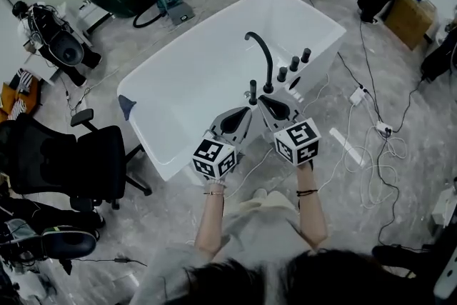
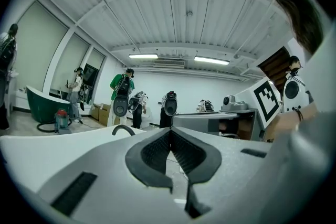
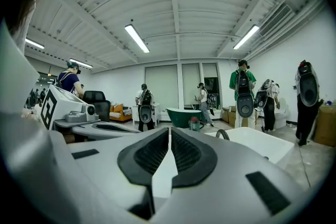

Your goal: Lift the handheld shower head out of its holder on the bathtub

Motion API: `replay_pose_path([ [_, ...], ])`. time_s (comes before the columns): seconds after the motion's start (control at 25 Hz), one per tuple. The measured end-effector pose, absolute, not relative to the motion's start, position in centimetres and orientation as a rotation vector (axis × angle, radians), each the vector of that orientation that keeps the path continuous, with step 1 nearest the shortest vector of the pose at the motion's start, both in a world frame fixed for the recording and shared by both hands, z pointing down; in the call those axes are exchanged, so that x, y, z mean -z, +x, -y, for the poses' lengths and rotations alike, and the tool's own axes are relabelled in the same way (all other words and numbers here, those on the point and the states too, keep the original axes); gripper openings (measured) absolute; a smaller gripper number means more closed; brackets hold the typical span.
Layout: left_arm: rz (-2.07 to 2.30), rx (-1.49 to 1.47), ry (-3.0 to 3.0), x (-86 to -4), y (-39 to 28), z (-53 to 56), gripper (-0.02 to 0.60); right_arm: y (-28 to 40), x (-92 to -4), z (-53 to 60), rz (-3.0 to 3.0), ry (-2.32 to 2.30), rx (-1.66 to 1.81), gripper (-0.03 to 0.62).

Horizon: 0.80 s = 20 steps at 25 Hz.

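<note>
At the tub (image 1: 200, 36) rim: shower head (image 1: 252, 92) stood in its holder.
Left gripper (image 1: 247, 111): I held it closed, empty, aimed there for the lift.
Right gripper (image 1: 264, 101): closed, empty too.

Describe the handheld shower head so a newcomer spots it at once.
Find the white bathtub mid-floor, then the black fittings on its near rim. The handheld shower head is the slim upright black stick beside the arched spout, not one of the three stubby knobs.

likely test lab: bathtub (image 1: 203, 75), office chair (image 1: 89, 161)
</note>
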State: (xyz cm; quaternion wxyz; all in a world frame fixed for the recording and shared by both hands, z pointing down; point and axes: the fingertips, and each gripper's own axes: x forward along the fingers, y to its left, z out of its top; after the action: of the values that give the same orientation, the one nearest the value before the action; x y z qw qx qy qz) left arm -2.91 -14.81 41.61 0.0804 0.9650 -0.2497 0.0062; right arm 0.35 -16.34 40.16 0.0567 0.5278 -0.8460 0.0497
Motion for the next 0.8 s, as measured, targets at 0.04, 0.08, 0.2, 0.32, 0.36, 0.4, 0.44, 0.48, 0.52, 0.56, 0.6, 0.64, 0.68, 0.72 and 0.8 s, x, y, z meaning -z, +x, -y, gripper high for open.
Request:
replay_pose_path([
  [0.04,0.744,-0.025,2.881,-41.9,-2.7,15.2,0.005,0.6,-40.3,16.8,2.565,1.603,-0.157,0.002],
  [0.08,0.742,-0.029,2.875,-42.1,-2.5,15.7,0.005,0.8,-40.5,17.2,2.564,1.604,-0.165,0.002],
  [0.2,0.748,-0.034,2.850,-42.9,-1.8,16.9,0.005,1.6,-41.4,18.5,2.553,1.590,-0.184,0.002],
  [0.32,0.774,-0.043,2.822,-43.7,-1.1,18.0,0.005,2.7,-42.5,19.8,2.546,1.563,-0.206,0.002],
  [0.36,0.790,-0.045,2.812,-43.9,-0.8,18.5,0.005,3.1,-42.8,20.3,2.551,1.551,-0.218,0.002],
  [0.4,0.809,-0.046,2.803,-44.0,-0.6,19.1,0.005,3.4,-43.1,20.9,2.556,1.538,-0.229,0.003],
  [0.44,0.827,-0.046,2.793,-44.1,-0.3,19.7,0.005,3.8,-43.4,21.4,2.559,1.524,-0.241,0.002],
  [0.48,0.843,-0.047,2.782,-44.2,0.0,20.3,0.005,4.2,-43.8,22.0,2.560,1.510,-0.253,0.002],
  [0.52,0.857,-0.050,2.772,-44.4,0.3,20.8,0.005,4.6,-44.1,22.5,2.561,1.498,-0.265,0.002],
  [0.56,0.868,-0.054,2.763,-44.7,0.6,21.3,0.005,5.0,-44.6,23.0,2.562,1.486,-0.277,0.002],
  [0.6,0.880,-0.060,2.752,-45.1,1.0,21.8,0.005,5.3,-45.0,23.5,2.564,1.470,-0.288,0.002],
  [0.64,0.894,-0.066,2.739,-45.5,1.2,22.2,0.005,5.6,-45.4,24.0,2.568,1.448,-0.299,0.003],
  [0.68,0.910,-0.071,2.724,-46.0,1.5,22.7,0.005,5.8,-45.9,24.4,2.574,1.420,-0.309,0.002],
  [0.72,0.926,-0.073,2.707,-46.5,1.8,23.0,0.005,6.0,-46.4,24.8,2.581,1.390,-0.317,0.002],
  [0.8,0.955,-0.073,2.674,-47.5,2.4,23.5,0.005,6.3,-47.4,25.4,2.596,1.332,-0.334,0.003],
])
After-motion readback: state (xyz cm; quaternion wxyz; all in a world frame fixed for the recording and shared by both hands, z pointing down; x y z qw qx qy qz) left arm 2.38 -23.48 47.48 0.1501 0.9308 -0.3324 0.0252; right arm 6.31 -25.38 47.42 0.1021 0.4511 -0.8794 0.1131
